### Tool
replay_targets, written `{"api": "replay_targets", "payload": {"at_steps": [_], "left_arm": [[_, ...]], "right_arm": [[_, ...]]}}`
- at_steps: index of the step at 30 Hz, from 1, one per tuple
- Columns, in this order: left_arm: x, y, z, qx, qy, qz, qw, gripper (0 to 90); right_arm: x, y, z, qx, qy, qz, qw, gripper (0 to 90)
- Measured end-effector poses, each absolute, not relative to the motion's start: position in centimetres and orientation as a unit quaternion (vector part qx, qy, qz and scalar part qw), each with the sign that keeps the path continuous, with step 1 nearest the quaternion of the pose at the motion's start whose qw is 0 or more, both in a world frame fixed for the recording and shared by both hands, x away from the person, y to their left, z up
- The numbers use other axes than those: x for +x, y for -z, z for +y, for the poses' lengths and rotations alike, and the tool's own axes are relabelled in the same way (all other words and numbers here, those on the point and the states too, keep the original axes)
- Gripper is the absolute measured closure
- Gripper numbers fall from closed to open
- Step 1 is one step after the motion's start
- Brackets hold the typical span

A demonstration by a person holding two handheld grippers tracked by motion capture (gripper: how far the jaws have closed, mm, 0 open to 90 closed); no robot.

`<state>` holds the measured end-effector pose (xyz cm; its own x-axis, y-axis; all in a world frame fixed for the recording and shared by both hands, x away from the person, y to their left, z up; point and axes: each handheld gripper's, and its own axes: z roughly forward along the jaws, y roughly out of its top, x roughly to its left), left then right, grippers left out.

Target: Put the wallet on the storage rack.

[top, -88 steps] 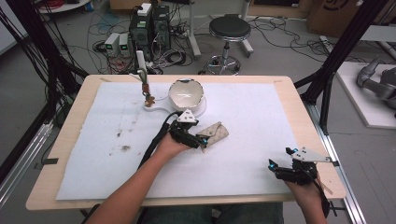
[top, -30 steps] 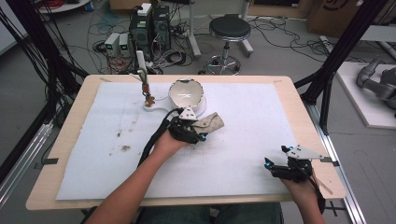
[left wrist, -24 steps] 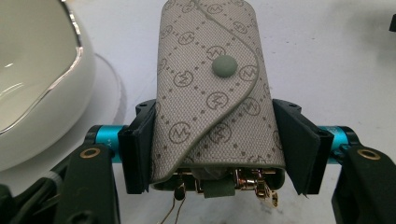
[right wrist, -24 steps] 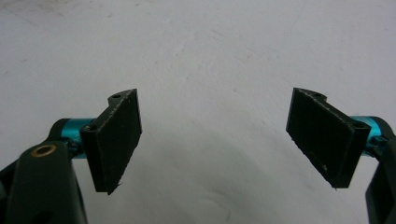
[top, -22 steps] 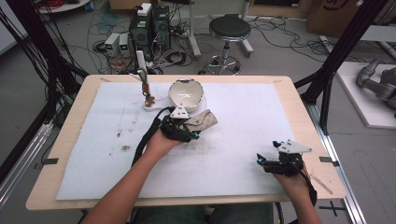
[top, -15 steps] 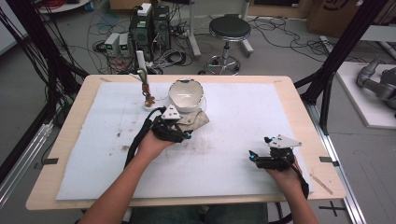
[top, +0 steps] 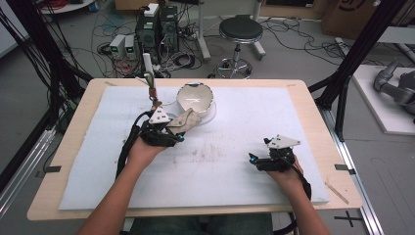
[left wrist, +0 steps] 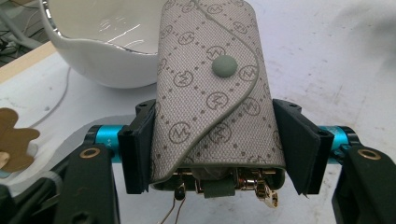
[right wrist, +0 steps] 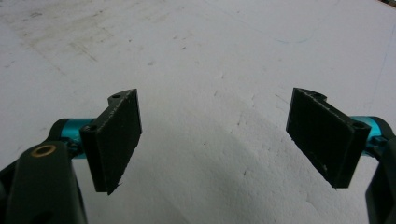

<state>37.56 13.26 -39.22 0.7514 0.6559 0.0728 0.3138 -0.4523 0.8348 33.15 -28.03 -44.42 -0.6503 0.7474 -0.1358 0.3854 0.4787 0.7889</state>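
Observation:
A grey monogram key pouch (top: 186, 120) with a snap button is clamped across its width by my left gripper (top: 177, 131), just in front of a white bowl (top: 195, 98). In the left gripper view the pouch (left wrist: 212, 93) sits between both pads with its flap side up. Gold key hooks hang from its near end, and the bowl (left wrist: 93, 42) is close behind at upper left. My left gripper (left wrist: 217, 137) is shut on the pouch. My right gripper (top: 253, 160) hovers over the white sheet at right. Its jaws stand wide apart with nothing between them (right wrist: 215, 135).
A white foam sheet (top: 235, 147) covers the wooden table (top: 313, 107). A small stand with a brown cut-out figure (top: 153, 94) rises left of the bowl, and the figure (left wrist: 14, 147) appears at the left edge of the left gripper view. Cables and equipment lie on the floor beyond.
Both hands have shifted left. The left gripper carried the pouch left and closer to the bowl, and the right gripper moved in from the table's right edge.

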Motion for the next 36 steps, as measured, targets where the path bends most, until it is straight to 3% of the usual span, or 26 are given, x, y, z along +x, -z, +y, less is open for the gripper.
{"api": "replay_targets", "payload": {"at_steps": [23,36], "left_arm": [[42.1,37.3,12.3,0.819,-0.221,0.322,0.420,35.7],[44.7,36.6,9.7,0.837,-0.228,0.311,0.388,35.6]], "right_arm": [[32.9,44.4,-28.0,0.343,-0.378,0.828,0.234,18.4],[32.9,44.4,-27.9,0.343,-0.378,0.828,0.232,18.3]]}}
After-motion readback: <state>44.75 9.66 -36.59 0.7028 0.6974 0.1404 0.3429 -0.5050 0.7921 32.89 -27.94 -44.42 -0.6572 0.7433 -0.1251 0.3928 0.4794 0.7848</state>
